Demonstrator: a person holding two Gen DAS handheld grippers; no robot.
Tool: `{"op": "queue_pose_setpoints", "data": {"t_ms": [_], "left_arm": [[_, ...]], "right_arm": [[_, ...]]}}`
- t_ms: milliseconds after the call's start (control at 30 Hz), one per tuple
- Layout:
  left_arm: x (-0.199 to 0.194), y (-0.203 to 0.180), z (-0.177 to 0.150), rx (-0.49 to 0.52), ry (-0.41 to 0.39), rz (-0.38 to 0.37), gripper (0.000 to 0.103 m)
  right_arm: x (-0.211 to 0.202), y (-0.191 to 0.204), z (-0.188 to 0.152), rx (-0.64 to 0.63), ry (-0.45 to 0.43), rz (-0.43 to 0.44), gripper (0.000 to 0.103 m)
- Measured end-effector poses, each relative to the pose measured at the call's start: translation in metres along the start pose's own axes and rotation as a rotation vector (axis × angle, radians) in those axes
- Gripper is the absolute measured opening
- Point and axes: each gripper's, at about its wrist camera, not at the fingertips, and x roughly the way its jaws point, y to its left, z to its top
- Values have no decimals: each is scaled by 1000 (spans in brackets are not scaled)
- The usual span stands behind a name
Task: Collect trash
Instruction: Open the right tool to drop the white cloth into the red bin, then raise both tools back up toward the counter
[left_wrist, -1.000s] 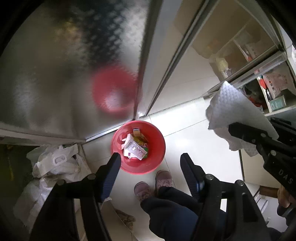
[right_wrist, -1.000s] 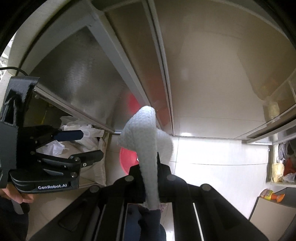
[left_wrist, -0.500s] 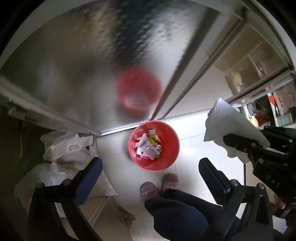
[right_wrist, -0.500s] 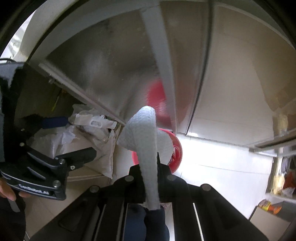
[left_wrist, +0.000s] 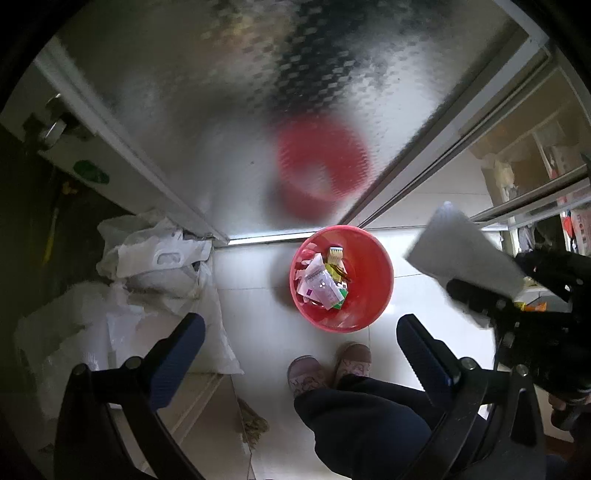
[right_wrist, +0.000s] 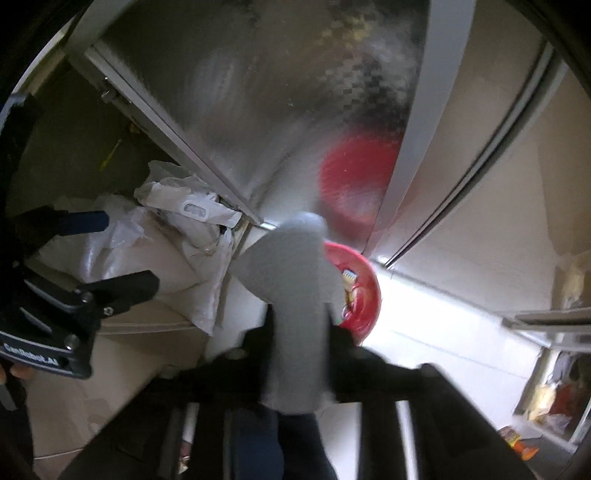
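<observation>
A red bin (left_wrist: 369, 266) holding several wrappers and papers (left_wrist: 321, 284) stands on the white tiled floor, against a frosted glass door. My left gripper (left_wrist: 299, 325) hangs high above it, pointing down, open wide and empty. At the right of this view my right gripper (left_wrist: 498, 280) carries a white paper towel (left_wrist: 461, 251). In the right wrist view the towel (right_wrist: 291, 280) stands upright between the jaws of the right gripper (right_wrist: 299, 328), which are opening and no longer pinch it. The bin (right_wrist: 365, 291) lies just behind the towel, partly hidden.
White plastic bags and sacks (left_wrist: 147, 266) are heaped left of the bin. The frosted sliding door (left_wrist: 221, 110) reflects the bin. A person's shoes (left_wrist: 328, 365) and dark trouser legs stand right before it. Cluttered shelves (left_wrist: 535, 158) are at the right.
My left jaws have spread wider and the bin has slid right in that view. My right jaws, shut on the towel before, have parted around it, and that hand has swung closer over the bin.
</observation>
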Motion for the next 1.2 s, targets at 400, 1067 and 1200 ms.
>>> {"op": "queue_pose_setpoints", "data": {"t_ms": [400, 1067, 1200], "left_arm": [[-49, -3, -1, 50, -34, -6, 103], [-281, -43, 33, 166, -248, -23, 103], [-316, -48, 37, 160, -297, -13, 103]], "right_arm": [[-40, 8, 5, 31, -33, -30, 85], [-254, 23, 27, 96, -263, -114, 102], [-290, 26, 31, 88, -309, -115, 102]]}}
